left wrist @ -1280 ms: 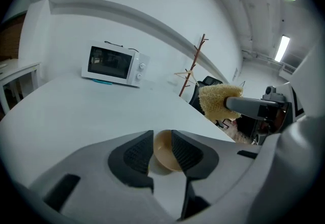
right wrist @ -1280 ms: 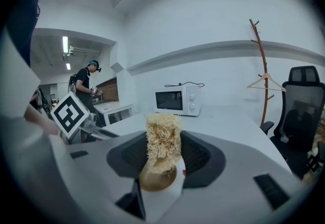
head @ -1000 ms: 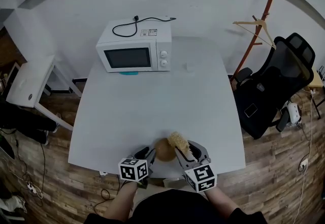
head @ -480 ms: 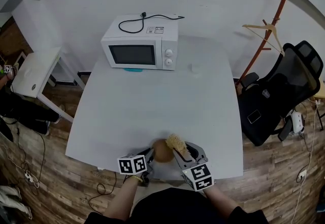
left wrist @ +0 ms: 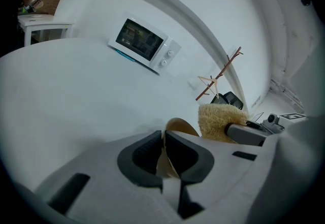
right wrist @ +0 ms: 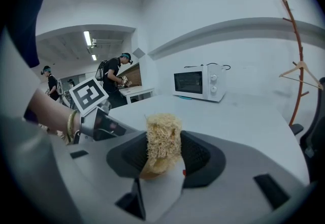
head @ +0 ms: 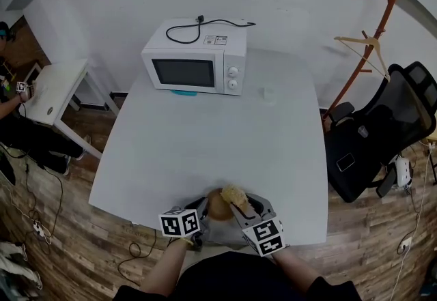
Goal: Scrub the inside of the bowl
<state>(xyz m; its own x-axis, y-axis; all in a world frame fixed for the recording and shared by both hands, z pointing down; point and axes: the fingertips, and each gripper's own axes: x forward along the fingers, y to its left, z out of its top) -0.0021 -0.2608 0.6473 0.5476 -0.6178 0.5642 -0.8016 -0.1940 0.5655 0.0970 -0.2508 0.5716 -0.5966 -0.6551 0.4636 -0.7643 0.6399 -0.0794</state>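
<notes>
Closing in over the last second, my left gripper [left wrist: 164,139] has gone from wide jaws to a narrow gap, and its jaws are closing at this moment. The thin rim of the bowl [left wrist: 179,127] stands between them, with a dark pad [left wrist: 139,153] up against each side of the wall. From the head view the scrubber [head: 234,194] has also dropped a little, from the bowl's far right edge down onto the bowl [head: 217,205].

My right gripper [right wrist: 163,142] has its jaws clamped on the scrubber [right wrist: 162,139], a pale, fibrous loofah pad. It sticks up past the fingertips, and a sliver of brown bowl [right wrist: 151,170] shows just beneath it. Beyond the left fingertips, the scrubber [left wrist: 219,121] sits just to the right of the bowl's far rim, and I cannot tell whether it touches the inside.

In the head view the left gripper [head: 203,207] and right gripper [head: 240,207] flank the bowl from either side at the near edge of the table [head: 205,136]. Each fingertip pair points inward at it.

Well ahead of both sets of fingers, a white microwave [head: 196,57] stands at the table's far end. Off to the right of the right fingers, away from the table, are a black office chair [head: 382,129] and a coat stand [head: 372,40].
</notes>
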